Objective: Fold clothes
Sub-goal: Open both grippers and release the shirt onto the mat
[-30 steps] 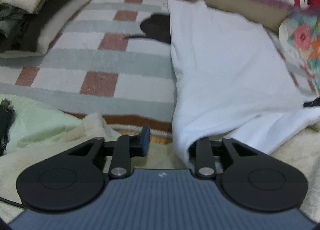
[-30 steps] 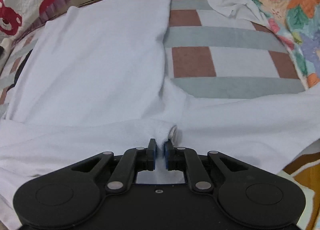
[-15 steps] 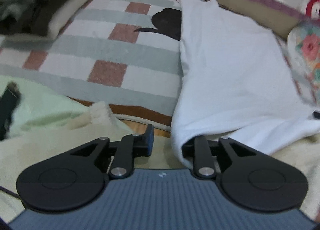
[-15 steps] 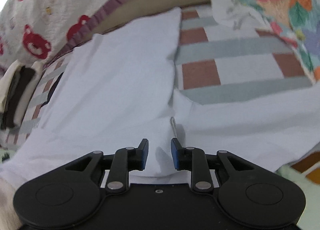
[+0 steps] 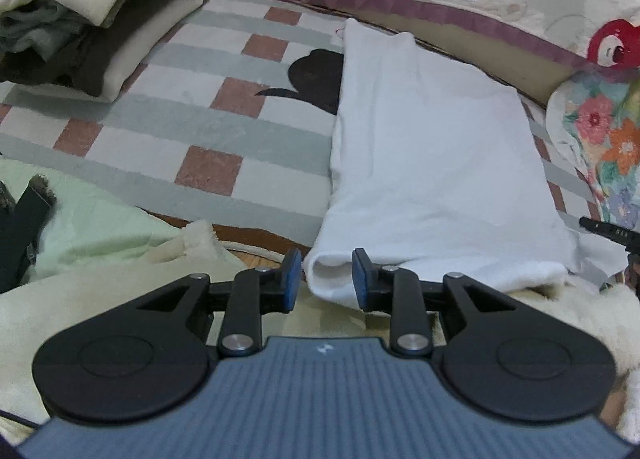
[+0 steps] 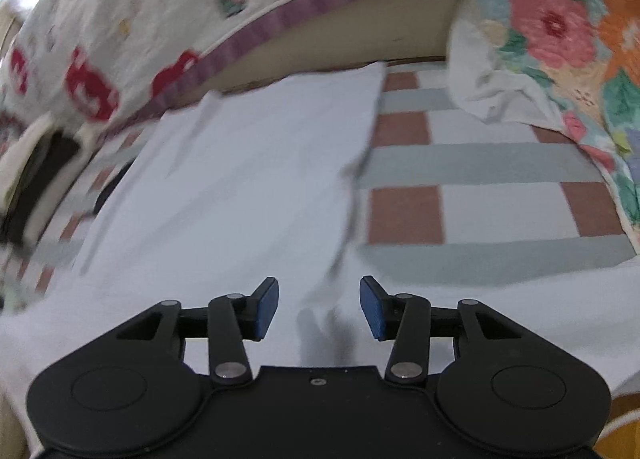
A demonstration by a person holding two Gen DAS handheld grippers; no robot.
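We are looking along the white garment [image 5: 432, 163], which is lying on the checked rug [image 5: 208, 163] with its long axis running away from us toward the quilt. Our left gripper [image 5: 326, 279] is bracketing the near rolled corner, fingers apart and gripping nothing. Our right gripper [image 6: 319, 307] is hanging open above the cloth (that view is blurred), so we are judging the left nearer.

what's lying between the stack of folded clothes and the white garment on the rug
In the left wrist view, only checked rug with a black silhouette motif lies between the folded stack and the white folded cloth garment.
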